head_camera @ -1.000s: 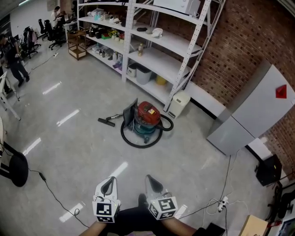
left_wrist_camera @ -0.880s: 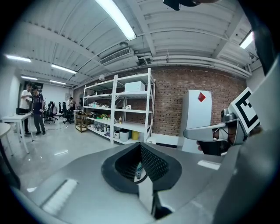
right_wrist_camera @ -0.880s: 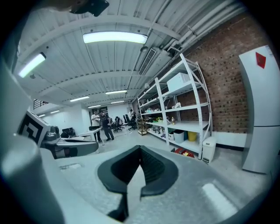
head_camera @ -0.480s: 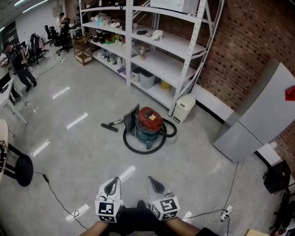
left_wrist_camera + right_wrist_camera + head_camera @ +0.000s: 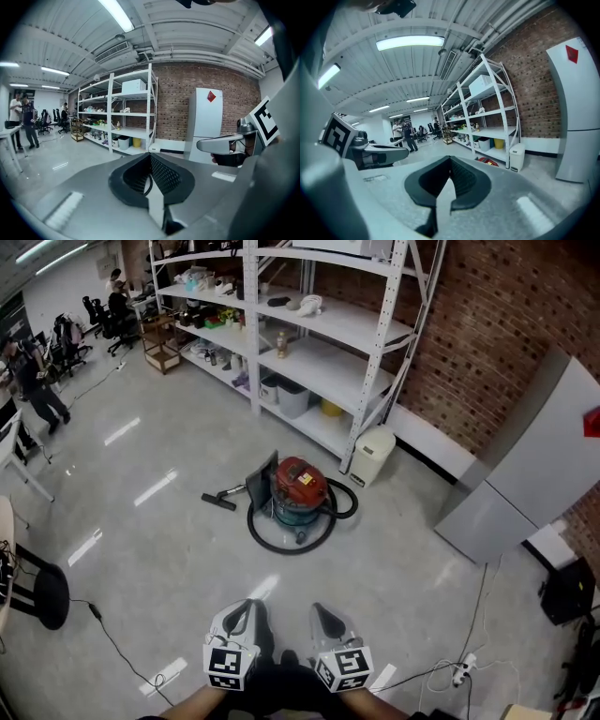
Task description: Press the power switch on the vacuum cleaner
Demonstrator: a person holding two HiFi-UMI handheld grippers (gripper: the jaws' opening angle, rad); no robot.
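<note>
Head view: the red vacuum cleaner (image 5: 298, 491) sits on the floor at twelve o'clock, well apart from the left gripper (image 5: 244, 617) and the right gripper (image 5: 324, 621).

Left gripper view: jaws pressed together on nothing.

Right gripper view: jaws likewise together. The red patch at three o'clock is probably the vacuum cleaner.

Vacuum cleaner (image 5: 300, 486): red lid, teal drum, black hose.
Shelving (image 5: 361, 329): white.
Wall (image 5: 487, 306): red-brown brick.
Floor (image 5: 169, 531): pale grey.
Left gripper (image 5: 247, 607), right gripper (image 5: 321, 610): cubes carry black-and-white square markers.
</note>
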